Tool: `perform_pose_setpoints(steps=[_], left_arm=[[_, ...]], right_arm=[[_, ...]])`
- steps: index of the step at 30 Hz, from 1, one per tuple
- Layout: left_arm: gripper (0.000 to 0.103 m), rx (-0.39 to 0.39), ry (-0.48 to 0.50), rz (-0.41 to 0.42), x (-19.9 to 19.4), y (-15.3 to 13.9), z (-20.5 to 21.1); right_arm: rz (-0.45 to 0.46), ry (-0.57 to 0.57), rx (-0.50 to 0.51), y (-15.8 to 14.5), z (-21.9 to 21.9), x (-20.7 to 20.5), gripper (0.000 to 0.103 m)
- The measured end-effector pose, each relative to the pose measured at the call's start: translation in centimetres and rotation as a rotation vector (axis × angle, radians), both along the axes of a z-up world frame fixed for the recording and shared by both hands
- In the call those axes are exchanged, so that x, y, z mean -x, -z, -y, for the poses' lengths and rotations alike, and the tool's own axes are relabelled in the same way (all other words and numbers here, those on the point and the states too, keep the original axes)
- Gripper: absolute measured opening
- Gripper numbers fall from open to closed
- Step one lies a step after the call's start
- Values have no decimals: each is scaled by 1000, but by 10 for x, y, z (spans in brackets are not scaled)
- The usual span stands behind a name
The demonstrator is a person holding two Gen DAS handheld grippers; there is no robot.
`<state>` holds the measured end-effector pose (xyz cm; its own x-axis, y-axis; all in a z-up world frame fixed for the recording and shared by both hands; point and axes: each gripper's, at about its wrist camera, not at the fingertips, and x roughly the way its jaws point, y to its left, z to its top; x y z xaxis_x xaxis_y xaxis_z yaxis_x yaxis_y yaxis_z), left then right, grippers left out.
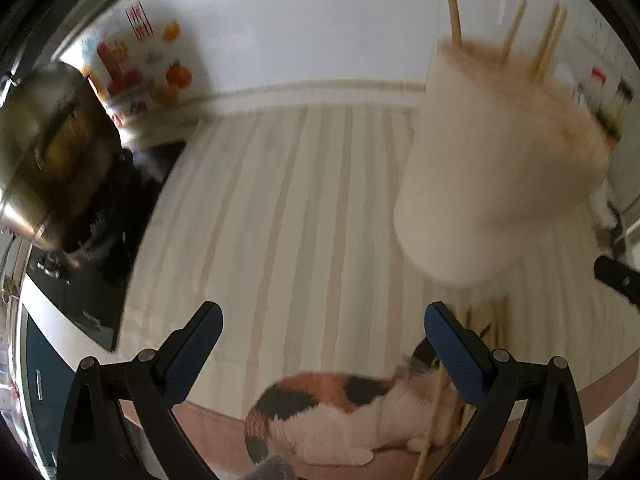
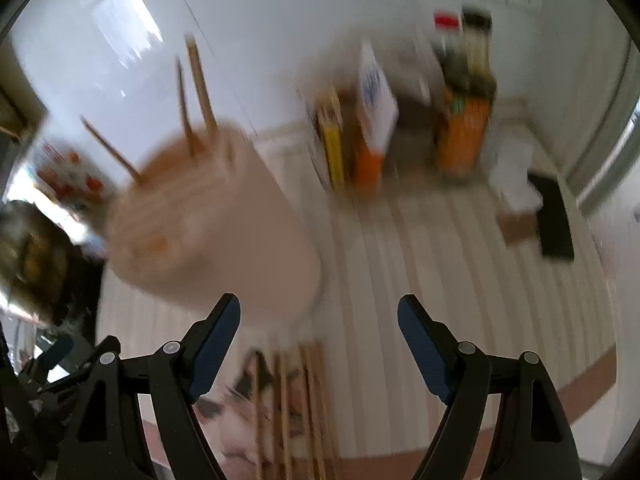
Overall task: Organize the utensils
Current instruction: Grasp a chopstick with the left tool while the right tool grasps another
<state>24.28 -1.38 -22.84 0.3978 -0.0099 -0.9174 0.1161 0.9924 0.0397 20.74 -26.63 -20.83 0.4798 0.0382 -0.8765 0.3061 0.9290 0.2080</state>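
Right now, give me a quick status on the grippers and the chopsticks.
Left gripper open, empty. Right gripper open, empty. Some chopsticks standing in the holder, loose chopsticks lying on the counter below it. Cat beside the loose ones.

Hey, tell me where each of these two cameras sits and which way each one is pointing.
Left wrist: on the left claw, looking forward over the striped mat; holder to the right, pot to the left; both open fingers show.
Right wrist: on the right claw, facing the same mat; holder to the left, loose chopsticks below; both open fingers show.
Shared: mat, holder, pot, chopsticks.
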Motion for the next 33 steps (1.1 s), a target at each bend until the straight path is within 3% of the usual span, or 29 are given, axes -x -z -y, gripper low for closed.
perform_pose_setpoints(steps=[3,5,7,10,15,16,19,23,29,32,33], left_arm=[[103,-35,6,-33,10,22,3],[103,-61,12,-56,15,37,5],[103,-79,18,-72,19,48,7],[103,-93,37,-99,25,60,12],[103,-112,61,-123,30,70,23],[103,-112,65,-125,31,71,25],[103,-109,82,-136,34,74,31],[103,-82,104,-164,33,81,40],[101,12,118,-256,27,98,55],[91,36,153,-293,24,108,65],[82,39,166,-299,24,110,68]], right_arm=[[-86,1,-7,34,-5,8,80],[-159,-10,-19,64,-11,15,59],[-223,-23,-17,87,-17,18,50],[-289,-50,-17,117,-27,24,45],[-353,-76,3,141,-39,30,32],[-361,-74,7,145,-40,32,21],[-362,-72,58,148,-42,37,2],[-376,-42,80,151,-29,46,0],[-378,19,31,147,6,59,0],[-366,39,11,142,19,66,0],[-361,46,-8,140,23,69,0]])
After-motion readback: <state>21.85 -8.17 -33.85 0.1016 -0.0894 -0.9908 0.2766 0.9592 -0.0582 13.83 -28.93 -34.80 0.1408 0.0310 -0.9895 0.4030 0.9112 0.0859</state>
